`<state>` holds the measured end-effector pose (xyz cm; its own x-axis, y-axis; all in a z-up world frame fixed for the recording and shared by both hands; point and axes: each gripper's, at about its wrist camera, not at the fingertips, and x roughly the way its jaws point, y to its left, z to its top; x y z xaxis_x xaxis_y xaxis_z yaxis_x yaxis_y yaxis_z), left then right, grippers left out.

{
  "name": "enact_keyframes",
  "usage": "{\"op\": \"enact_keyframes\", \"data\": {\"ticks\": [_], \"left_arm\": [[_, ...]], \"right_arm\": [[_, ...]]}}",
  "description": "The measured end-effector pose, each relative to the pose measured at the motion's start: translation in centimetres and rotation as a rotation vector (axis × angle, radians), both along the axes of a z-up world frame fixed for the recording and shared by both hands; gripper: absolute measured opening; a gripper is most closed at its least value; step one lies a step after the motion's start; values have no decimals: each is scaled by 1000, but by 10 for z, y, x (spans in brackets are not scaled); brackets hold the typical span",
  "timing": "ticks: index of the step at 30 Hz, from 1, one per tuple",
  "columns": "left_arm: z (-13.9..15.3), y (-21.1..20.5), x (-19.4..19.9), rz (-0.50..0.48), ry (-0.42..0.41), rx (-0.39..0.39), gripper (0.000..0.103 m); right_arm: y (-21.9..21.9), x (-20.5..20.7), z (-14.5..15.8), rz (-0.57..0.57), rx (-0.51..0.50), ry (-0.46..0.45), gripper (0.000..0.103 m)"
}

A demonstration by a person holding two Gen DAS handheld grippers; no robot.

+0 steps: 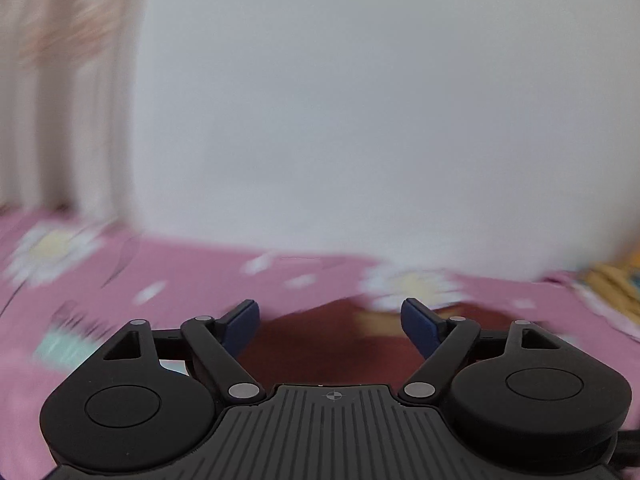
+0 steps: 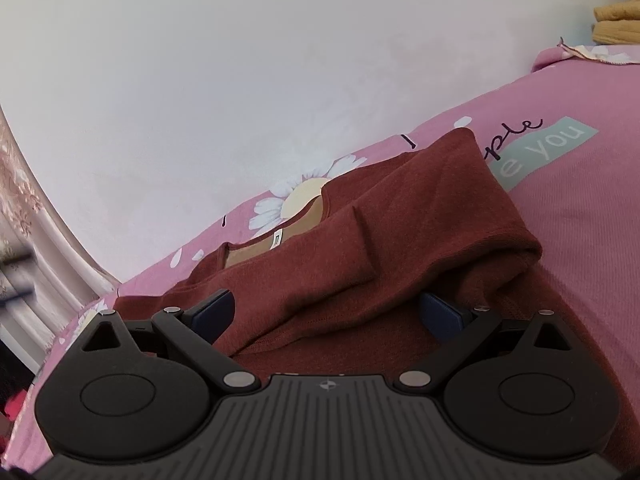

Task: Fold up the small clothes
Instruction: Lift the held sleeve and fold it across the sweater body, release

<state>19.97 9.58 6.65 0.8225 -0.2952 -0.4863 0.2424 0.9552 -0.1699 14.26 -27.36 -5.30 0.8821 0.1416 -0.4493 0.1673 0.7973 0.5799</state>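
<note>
One dark red shirt is seen on the pink bedsheet, both hand-held grippers released: left hand-held gripper empty, right hand-held gripper spread over the shirt.

Garments: 1 maroon sweater with 1 tan-lined neck opening and 1 small label, 1 sleeve folded across its front. Bedding: 1 pink sheet printed with daisies, of which 1 large flower shows whole beside the collar, and 1 teal word patch. Stacked yellow knit items at the far corner: at least 2 layers, exact number unclear. Grippers: 2, each with 2 blue-padded fingers.
</note>
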Motion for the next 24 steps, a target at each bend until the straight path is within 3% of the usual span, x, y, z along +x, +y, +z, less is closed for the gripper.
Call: {"op": "enact_keyframes", "data": {"ticks": [5, 8, 11, 13, 16, 17, 18, 19, 20, 21, 24], "left_arm": [[-61, 46, 2, 193, 112, 7, 103], [-78, 63, -2, 215, 157, 27, 103], [-81, 62, 2, 207, 175, 19, 103], [-79, 60, 1, 191, 179, 24, 103], [-83, 50, -10, 170, 177, 59, 103], [-85, 47, -9, 162, 180, 70, 103], [-86, 44, -8, 156, 187, 75, 103], [-89, 42, -7, 147, 195, 77, 103], [-92, 40, -6, 137, 202, 80, 103], [-94, 37, -6, 130, 205, 87, 103], [-96, 30, -3, 121, 201, 122, 103]], "right_arm": [[7, -2, 21, 25, -38, -14, 92], [13, 10, 41, 32, -122, -25, 91], [17, 37, 45, 14, -249, 51, 91], [16, 52, 39, 19, -281, 108, 88], [23, 66, 26, 43, -307, 159, 76], [27, 70, 22, 60, -323, 169, 68], [32, 73, 17, 82, -345, 184, 53], [39, 74, 13, 77, -407, 202, 47], [46, 74, 14, 67, -480, 199, 25], [49, 73, 15, 87, -512, 189, 13], [40, 67, 38, 97, -489, 97, 12]]}}
